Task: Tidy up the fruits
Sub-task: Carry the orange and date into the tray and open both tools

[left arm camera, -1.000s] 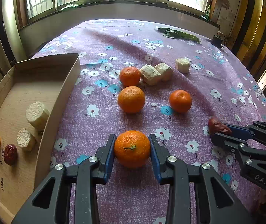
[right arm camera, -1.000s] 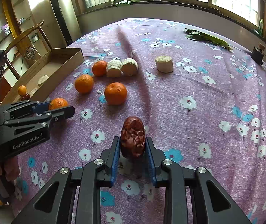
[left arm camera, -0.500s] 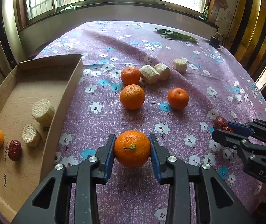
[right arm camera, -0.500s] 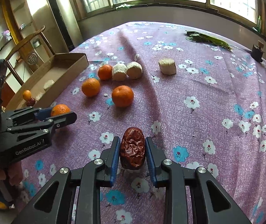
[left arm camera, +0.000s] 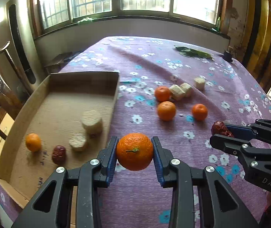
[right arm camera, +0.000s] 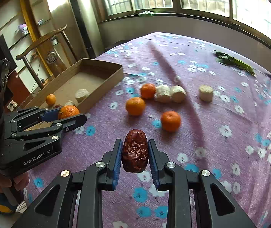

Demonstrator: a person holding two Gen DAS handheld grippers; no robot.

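1. Your left tool is pinching a tangerine, held above the counter just beside the cardboard box.
2. Your right tool is pinching a wrinkled red date clear of the floral cloth.
3. Three loose tangerines and pale cut pieces lie farther out on the counter.

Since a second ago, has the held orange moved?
Yes. The orange in the left hand-held gripper has shifted left, toward the cardboard box.
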